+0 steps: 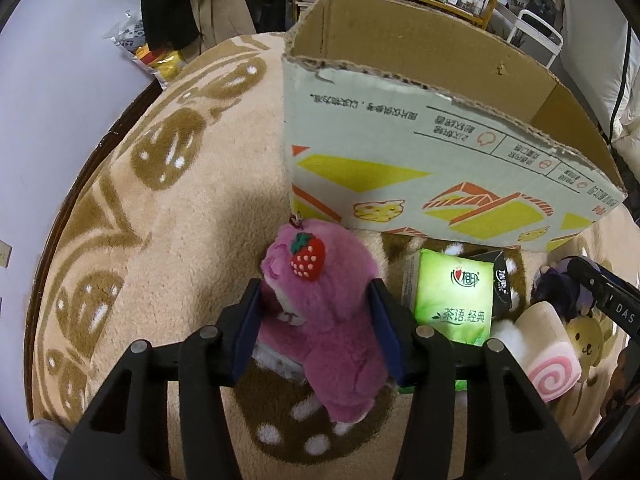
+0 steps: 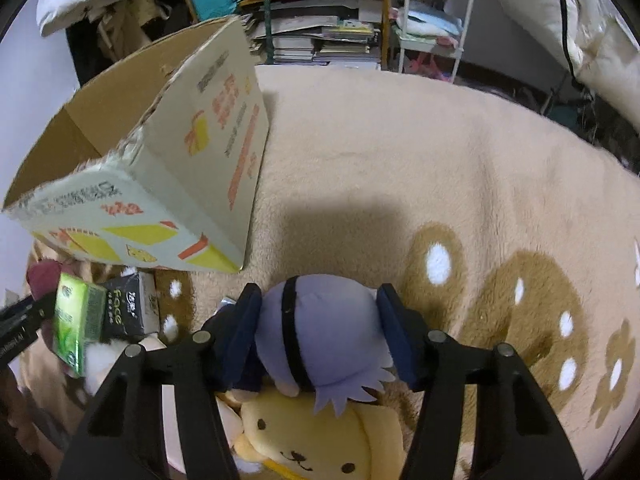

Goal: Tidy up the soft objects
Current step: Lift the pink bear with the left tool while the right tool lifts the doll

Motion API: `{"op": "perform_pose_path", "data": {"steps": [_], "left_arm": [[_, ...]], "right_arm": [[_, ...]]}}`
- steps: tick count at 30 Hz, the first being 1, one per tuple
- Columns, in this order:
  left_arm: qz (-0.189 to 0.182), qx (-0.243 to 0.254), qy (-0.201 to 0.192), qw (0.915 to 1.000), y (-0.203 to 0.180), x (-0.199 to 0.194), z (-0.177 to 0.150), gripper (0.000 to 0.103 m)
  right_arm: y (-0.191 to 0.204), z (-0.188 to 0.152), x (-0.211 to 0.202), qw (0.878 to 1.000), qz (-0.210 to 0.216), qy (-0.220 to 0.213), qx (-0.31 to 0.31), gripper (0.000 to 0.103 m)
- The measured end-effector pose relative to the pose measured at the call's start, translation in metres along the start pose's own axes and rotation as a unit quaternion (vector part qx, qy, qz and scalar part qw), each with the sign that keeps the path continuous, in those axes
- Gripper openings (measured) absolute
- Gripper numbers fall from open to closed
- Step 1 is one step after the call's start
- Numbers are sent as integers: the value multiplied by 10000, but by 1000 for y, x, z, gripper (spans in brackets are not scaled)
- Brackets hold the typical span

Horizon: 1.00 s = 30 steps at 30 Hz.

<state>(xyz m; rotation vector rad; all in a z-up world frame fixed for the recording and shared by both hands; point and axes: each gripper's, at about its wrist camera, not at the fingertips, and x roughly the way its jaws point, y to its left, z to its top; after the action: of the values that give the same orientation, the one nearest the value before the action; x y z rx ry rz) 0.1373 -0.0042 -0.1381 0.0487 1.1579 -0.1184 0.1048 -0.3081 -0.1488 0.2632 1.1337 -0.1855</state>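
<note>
A pink plush bear [image 1: 320, 308] with a strawberry on its head lies on the beige rug [image 1: 208, 208], just in front of the open cardboard box [image 1: 400, 160]. My left gripper [image 1: 316, 292] is shut on it, with a blue pad pressed against each side. In the right wrist view, my right gripper [image 2: 320, 296] is shut on the round head of a purple plush doll [image 2: 320, 332]. That doll rests on a yellow plush dog [image 2: 316, 448]. The box [image 2: 160, 152] stands to the left of it.
A green tissue pack [image 1: 454, 296] and a black tissue pack [image 1: 504, 280] stand between the two toys. A pink swirl-roll plush [image 1: 548, 352] lies beside them. Shelves with books [image 2: 320, 40] and a white cart [image 2: 432, 20] stand beyond the rug [image 2: 400, 160].
</note>
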Motion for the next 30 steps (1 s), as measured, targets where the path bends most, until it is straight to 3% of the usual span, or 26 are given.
{"op": "perform_pose_path", "data": {"steps": [7, 12, 19, 30], "left_arm": [[70, -2, -120, 9999, 0, -8, -2, 49], [135, -74, -335, 9993, 2, -23, -3, 48], [156, -139, -808, 9965, 4, -44, -3, 47], [110, -235, -1660, 9858, 8, -85, -9, 46]], "right_arm": [[7, -4, -6, 9999, -47, -94, -37, 60], [15, -5, -24, 9992, 6, -392, -124, 59], [26, -4, -62, 9928, 321, -1141, -165, 59], [28, -9, -81, 9890, 493, -1383, -175, 59]]}}
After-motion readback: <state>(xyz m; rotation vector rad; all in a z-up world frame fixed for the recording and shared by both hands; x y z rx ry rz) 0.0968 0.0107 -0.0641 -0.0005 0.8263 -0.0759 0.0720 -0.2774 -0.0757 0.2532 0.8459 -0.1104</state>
